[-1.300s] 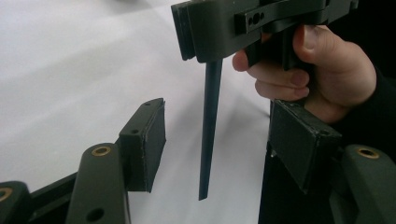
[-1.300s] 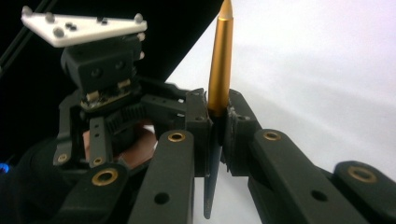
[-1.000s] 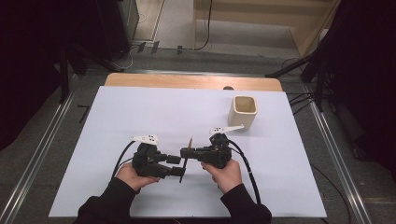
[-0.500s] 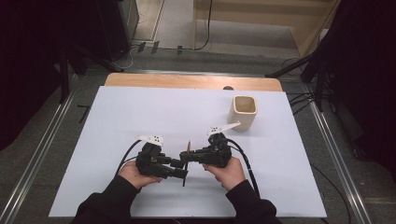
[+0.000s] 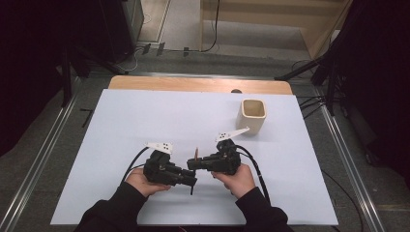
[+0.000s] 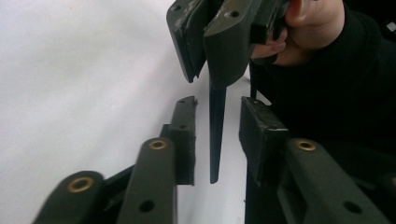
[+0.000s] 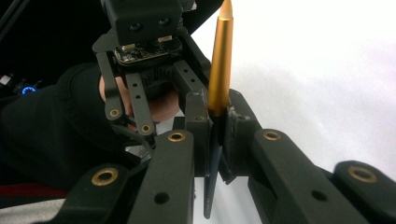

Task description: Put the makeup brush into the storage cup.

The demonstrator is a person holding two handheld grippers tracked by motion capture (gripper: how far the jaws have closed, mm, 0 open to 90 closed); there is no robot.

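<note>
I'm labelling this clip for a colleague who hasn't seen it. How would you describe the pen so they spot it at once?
Start at the white table sheet, near edge, where two hands meet. Between them, the right tongs are shut on the pen. It is a thin stick with a gold upper half and dark lower half, unlike the beige cup standing farther back.

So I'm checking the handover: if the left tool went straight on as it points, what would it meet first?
Probably the pen, which hangs between the left tool's open jaws, then the right tool holding it.

Glossy gold-and-black pen [image 7: 219,70], matt white table [image 5: 145,116]
</note>
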